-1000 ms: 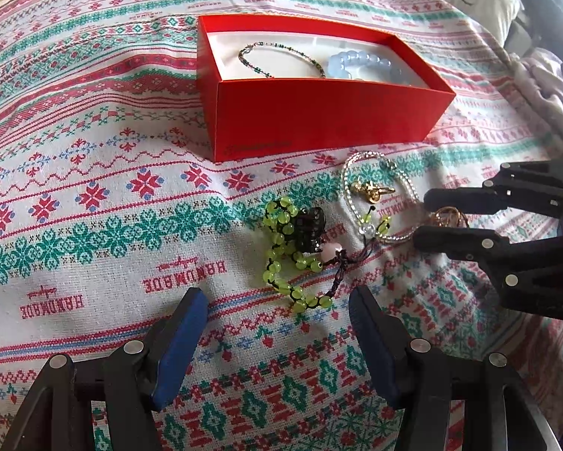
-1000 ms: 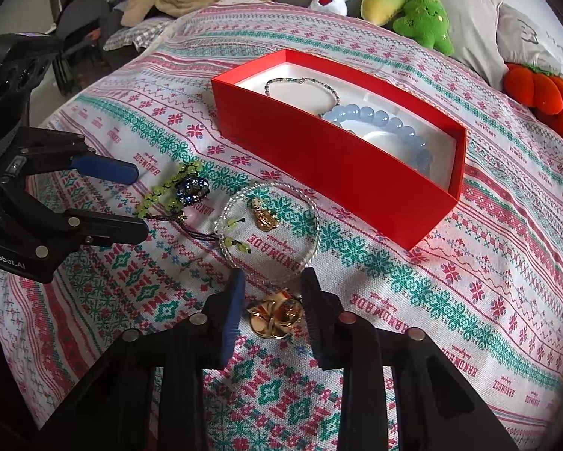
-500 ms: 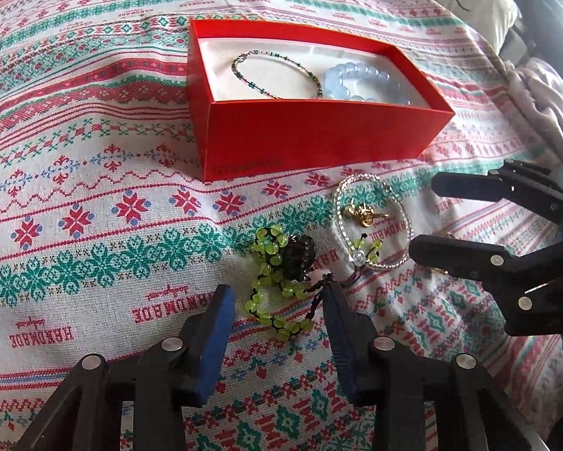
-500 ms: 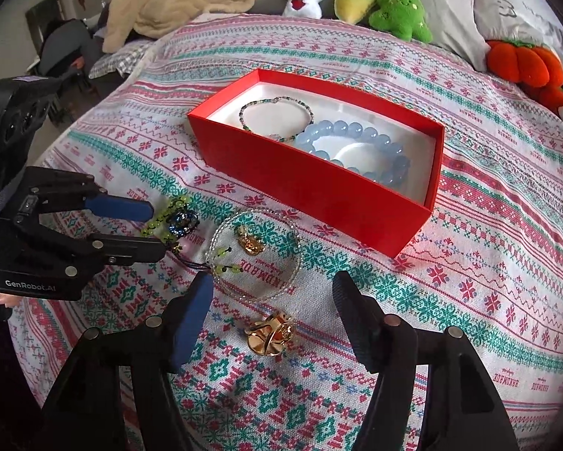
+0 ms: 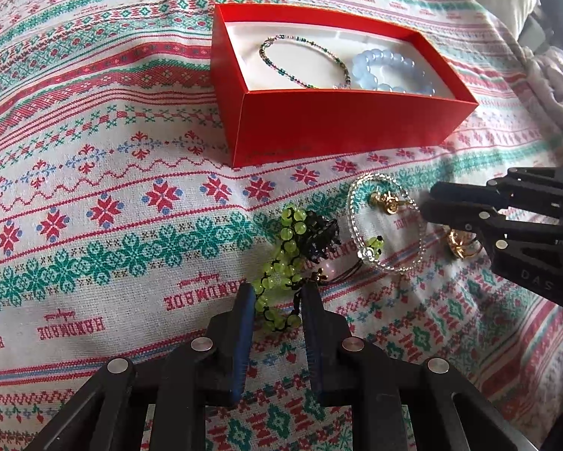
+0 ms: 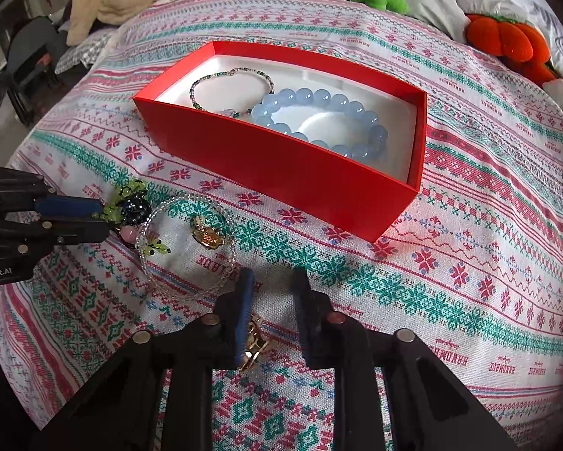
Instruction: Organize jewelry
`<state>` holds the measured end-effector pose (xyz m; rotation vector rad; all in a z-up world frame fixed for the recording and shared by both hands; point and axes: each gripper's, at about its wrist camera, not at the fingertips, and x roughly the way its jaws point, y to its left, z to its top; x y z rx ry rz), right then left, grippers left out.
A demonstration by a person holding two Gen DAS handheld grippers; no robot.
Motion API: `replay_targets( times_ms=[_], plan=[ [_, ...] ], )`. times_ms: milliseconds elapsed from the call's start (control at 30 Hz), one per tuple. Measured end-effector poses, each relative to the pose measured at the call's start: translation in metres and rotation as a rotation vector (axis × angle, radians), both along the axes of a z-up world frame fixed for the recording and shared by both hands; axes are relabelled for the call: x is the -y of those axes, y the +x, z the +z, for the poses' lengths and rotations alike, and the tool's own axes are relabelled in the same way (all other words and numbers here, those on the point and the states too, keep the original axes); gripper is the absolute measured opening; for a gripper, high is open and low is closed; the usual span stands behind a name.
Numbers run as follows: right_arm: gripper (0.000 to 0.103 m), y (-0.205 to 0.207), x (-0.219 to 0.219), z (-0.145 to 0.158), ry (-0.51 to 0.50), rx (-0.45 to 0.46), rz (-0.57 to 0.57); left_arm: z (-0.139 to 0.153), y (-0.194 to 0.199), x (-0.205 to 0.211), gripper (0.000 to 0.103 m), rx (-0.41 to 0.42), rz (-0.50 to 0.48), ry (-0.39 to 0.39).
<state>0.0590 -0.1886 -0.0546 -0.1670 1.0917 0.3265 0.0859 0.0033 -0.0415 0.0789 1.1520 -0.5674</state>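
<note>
Left claw (image 5: 277, 297): we see it closing, green bead bracelet (image 5: 281, 263) between its fingers.
Right claw (image 6: 272, 282): closing; gold ring (image 6: 253, 345) beside its left finger, grip unclear.

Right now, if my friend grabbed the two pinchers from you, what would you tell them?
Left gripper: jaws closing around the green bead bracelet on the cloth.
Right gripper: jaws closing; gold ring beside its left finger, not gripped.
Done: thin bead bracelet and blue bead bracelet lie in the red box.
Left: green bracelet, clear bracelet, gold charm, ring.
</note>
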Motion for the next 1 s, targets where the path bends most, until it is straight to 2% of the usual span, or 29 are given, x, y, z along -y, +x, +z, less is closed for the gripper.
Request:
replay_targets(
  times_ms=[133,233,400,567,667,767,833,867,900,1000],
  plan=[
    [0.015,0.003,0.007,0.006,0.094,-0.029,-0.033,0.001,0.001,-0.008,0.020,-0.011,0.020,-0.002],
    [0.018,0.001,0.010,0.016,0.115,-0.009,-0.050,0.006,0.000,-0.013,0.020,-0.006,0.018,-0.010],
    [0.035,-0.003,0.004,0.018,0.139,-0.019,-0.037,0.008,-0.001,-0.016,0.024,-0.006,0.000,0.002],
    [0.035,-0.002,-0.013,-0.001,0.056,-0.046,-0.023,-0.004,0.011,-0.011,0.024,-0.022,0.039,0.039],
    [0.024,-0.001,-0.019,-0.002,-0.007,-0.028,-0.006,-0.007,0.012,-0.006,0.024,-0.008,0.028,0.059],
    [0.024,0.000,-0.019,-0.001,-0.014,-0.035,-0.006,-0.010,0.008,0.005,0.024,0.028,-0.011,0.114],
    [0.024,0.002,-0.020,0.001,-0.022,-0.035,-0.008,-0.011,0.005,0.010,0.020,0.050,-0.025,0.145],
    [0.024,0.002,-0.020,0.003,-0.021,-0.036,-0.010,-0.011,0.004,0.012,0.009,0.056,-0.024,0.156],
    [0.024,0.002,-0.019,0.004,-0.019,-0.035,-0.015,-0.011,0.004,0.012,0.004,0.059,-0.017,0.163],
    [0.024,0.000,-0.011,0.011,-0.013,-0.031,-0.040,-0.009,0.006,0.008,0.002,0.043,0.017,0.141]
  ],
)
